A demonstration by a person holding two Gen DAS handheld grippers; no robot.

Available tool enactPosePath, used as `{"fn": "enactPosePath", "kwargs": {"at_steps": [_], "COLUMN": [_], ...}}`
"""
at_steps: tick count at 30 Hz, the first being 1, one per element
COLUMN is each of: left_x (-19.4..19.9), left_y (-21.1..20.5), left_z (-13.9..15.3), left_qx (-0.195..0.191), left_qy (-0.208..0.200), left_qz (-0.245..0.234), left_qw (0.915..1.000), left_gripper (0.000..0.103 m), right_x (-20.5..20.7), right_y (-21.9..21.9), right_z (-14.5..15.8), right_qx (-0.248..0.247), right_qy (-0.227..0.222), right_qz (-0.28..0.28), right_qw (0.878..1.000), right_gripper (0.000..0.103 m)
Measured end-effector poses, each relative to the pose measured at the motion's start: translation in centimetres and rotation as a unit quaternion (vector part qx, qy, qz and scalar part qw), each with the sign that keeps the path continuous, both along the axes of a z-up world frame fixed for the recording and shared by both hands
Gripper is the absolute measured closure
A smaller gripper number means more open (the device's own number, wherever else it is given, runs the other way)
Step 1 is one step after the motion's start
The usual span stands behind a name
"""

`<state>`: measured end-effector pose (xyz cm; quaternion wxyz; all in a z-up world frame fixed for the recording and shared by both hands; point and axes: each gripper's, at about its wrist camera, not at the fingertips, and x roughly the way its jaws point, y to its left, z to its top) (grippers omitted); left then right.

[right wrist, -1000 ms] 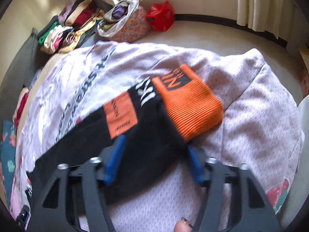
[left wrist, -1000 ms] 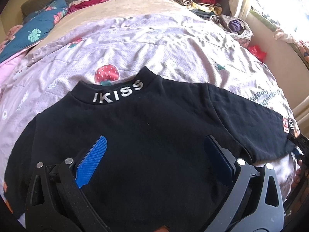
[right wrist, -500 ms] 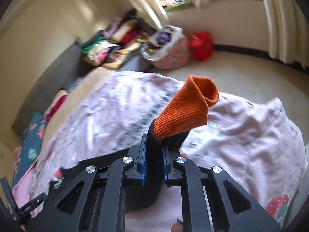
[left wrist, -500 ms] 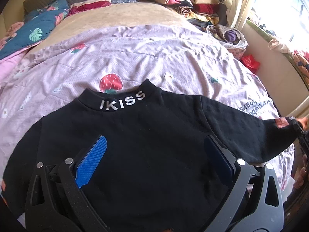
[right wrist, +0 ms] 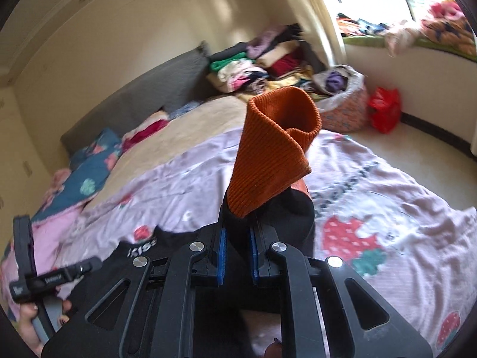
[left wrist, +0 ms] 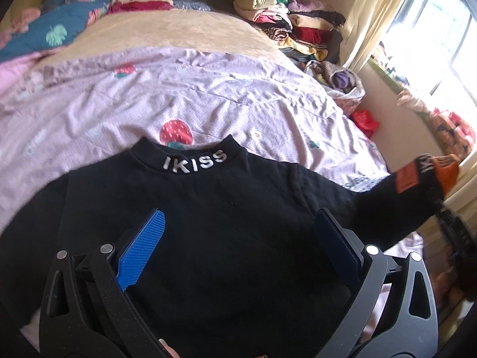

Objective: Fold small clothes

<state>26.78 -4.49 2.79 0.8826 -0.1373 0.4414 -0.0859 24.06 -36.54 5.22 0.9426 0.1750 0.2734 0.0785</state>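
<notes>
A small black top (left wrist: 226, 214) with "IKISS" on its collar lies flat on a lilac strawberry-print sheet (left wrist: 208, 95). My left gripper (left wrist: 238, 238) is open and hovers over the top's body, its blue pads (left wrist: 140, 250) wide apart. My right gripper (right wrist: 237, 256) is shut on the top's right sleeve just below its orange ribbed cuff (right wrist: 274, 149) and holds it raised above the bed. In the left wrist view the lifted sleeve and cuff (left wrist: 441, 173) show at the far right. The collar (right wrist: 143, 246) shows at the lower left of the right wrist view.
A stack of folded clothes (left wrist: 292, 26) stands at the bed's far corner. A bag of clothes (right wrist: 342, 95) and a red bag (right wrist: 384, 110) sit on the floor by the window. A blue floral blanket (left wrist: 50, 32) lies at the far left.
My right gripper closed on the sleeve near the orange cuff and lifted it off the bed. The left gripper stayed open over the top and drew back a little.
</notes>
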Motion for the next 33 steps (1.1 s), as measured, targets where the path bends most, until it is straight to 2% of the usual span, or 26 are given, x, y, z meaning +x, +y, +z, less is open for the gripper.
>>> {"fn": "enactPosePath", "kwargs": {"at_steps": [2, 6, 11, 15, 20, 24, 27, 30, 33], "left_x": [-0.1, -0.4, -0.4, -0.4, -0.1, 0.3, 0.6, 1.0, 1.1], "left_y": [0.9, 2.0, 3.5, 4.2, 5.2, 5.6, 5.5, 5.1, 4.4], "left_z": [-0.3, -0.7, -1.6, -2.3, -3.9, -5.6, -7.0, -8.2, -9.2], "left_qx": [-0.033, -0.063, -0.139, -0.165, -0.212, -0.230, -0.251, -0.267, -0.259], "left_qy": [0.008, 0.009, 0.025, 0.036, 0.053, 0.073, 0.092, 0.108, 0.121], "left_qz": [-0.002, -0.005, -0.023, -0.030, -0.032, -0.025, -0.026, -0.025, -0.024], "left_qw": [0.9994, 0.9980, 0.9898, 0.9851, 0.9754, 0.9703, 0.9634, 0.9572, 0.9580], "left_gripper": [0.009, 0.009, 0.009, 0.009, 0.009, 0.009, 0.009, 0.009, 0.009], "right_x": [-0.1, 0.0, 0.1, 0.2, 0.2, -0.2, -0.6, -1.6, -3.3], "right_y": [1.9, 5.2, 9.4, 12.6, 15.8, 17.6, 18.1, 18.2, 17.5], "right_z": [-0.1, -0.6, -1.7, -3.2, -5.9, -7.7, -8.5, -8.7, -8.1], "right_qx": [-0.009, -0.028, -0.051, -0.065, -0.071, -0.067, -0.053, -0.039, -0.026], "right_qy": [0.001, 0.004, 0.009, 0.022, 0.050, 0.071, 0.089, 0.101, 0.094], "right_qz": [0.018, 0.051, 0.087, 0.110, 0.135, 0.154, 0.170, 0.196, 0.207], "right_qw": [1.000, 0.998, 0.995, 0.992, 0.987, 0.983, 0.980, 0.975, 0.973], "right_gripper": [0.091, 0.091, 0.091, 0.091, 0.091, 0.088, 0.079, 0.057, 0.055]}}
